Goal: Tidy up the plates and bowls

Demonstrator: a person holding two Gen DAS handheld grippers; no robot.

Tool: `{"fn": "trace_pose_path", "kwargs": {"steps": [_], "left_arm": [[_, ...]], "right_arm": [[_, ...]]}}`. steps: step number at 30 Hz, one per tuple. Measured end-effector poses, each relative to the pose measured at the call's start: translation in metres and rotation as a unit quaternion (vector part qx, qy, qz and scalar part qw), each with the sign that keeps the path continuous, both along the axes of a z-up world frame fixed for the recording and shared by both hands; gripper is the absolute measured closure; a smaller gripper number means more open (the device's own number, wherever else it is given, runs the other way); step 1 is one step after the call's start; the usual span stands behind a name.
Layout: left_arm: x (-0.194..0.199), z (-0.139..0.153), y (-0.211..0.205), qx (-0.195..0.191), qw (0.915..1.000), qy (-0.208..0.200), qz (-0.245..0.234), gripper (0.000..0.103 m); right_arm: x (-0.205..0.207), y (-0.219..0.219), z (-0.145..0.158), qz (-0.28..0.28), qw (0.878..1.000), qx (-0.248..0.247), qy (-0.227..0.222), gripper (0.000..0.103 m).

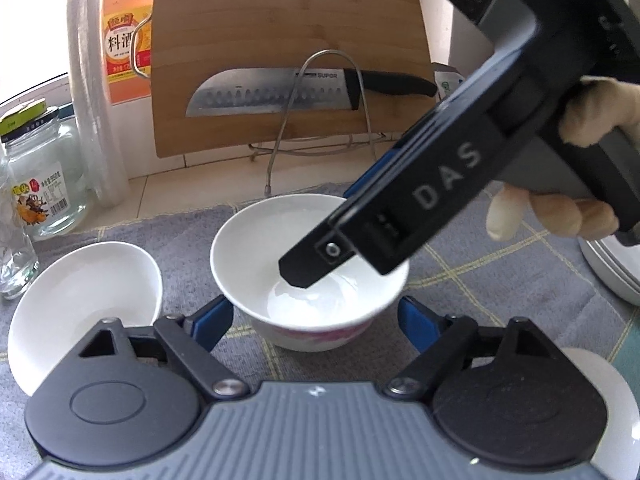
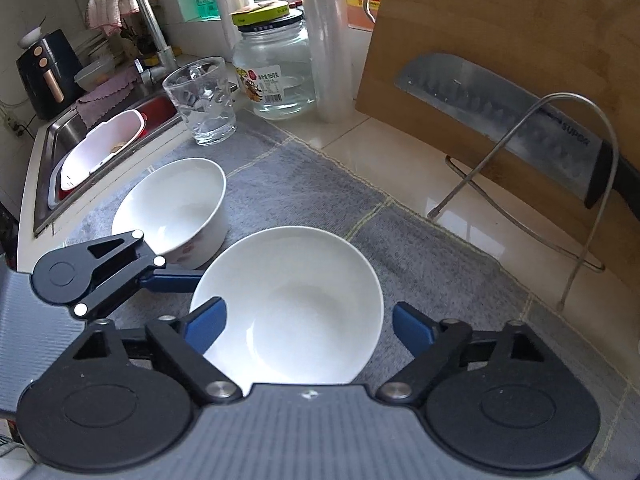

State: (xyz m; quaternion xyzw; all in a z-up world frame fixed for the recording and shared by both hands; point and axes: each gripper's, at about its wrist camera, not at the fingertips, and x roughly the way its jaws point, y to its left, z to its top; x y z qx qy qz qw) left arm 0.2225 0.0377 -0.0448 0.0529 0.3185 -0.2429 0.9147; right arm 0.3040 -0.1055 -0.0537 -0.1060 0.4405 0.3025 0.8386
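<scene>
A white bowl with a pink pattern [image 1: 308, 240] stands on the grey cloth [image 1: 480, 280]. My left gripper [image 1: 316, 316] is shut on it, one blue pad against each side of its wall. In the right wrist view the same bowl [image 2: 288, 308] lies between the fingers of my right gripper [image 2: 308, 328], which is open. Its left finger [image 2: 208, 320] hangs inside the bowl and its right finger stands outside the rim. That inner fingertip [image 1: 304, 272] shows over the bowl's bottom. A second patterned bowl [image 2: 172, 208] leans just to the left.
A cutting board [image 1: 280, 40] with a knife [image 1: 272, 92] leans in a wire rack behind. A glass jar [image 2: 276, 72] and a glass mug [image 2: 204, 100] stand at the cloth's far edge, the sink [image 2: 100, 148] beyond. White dishes [image 1: 612, 276] sit at the right.
</scene>
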Motion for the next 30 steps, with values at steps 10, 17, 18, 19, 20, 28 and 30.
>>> {"fn": "trace_pose_path", "kwargs": {"steps": [10,17,18,19,20,28,30], "left_arm": [[-0.002,0.001,0.0,0.002,1.0,-0.004,0.002,0.016],[-0.002,0.002,-0.001,0.005,1.0,-0.005,0.001,0.016],[-0.001,0.002,0.0,0.006,1.0,-0.005,0.0,0.016],[-0.001,0.002,-0.001,0.006,1.0,-0.005,0.001,0.016],[-0.001,0.002,-0.001,0.006,1.0,-0.004,0.001,0.016],[0.001,0.005,0.0,0.003,1.0,-0.001,-0.002,0.016],[-0.001,0.009,0.0,0.005,1.0,-0.002,-0.003,0.016]], "right_arm": [[0.009,0.002,-0.004,0.01,1.0,0.003,0.012,0.022],[0.014,-0.002,-0.003,0.003,0.999,0.023,0.03,0.022],[0.015,-0.003,-0.003,0.001,0.999,0.027,0.033,0.022],[0.016,-0.003,-0.003,-0.001,0.999,0.03,0.036,0.022],[0.016,-0.005,-0.002,-0.003,0.999,0.033,0.038,0.022],[0.011,-0.004,0.002,-0.007,0.999,0.034,0.035,0.021],[0.008,-0.006,0.007,-0.005,0.999,0.039,0.033,0.021]]}}
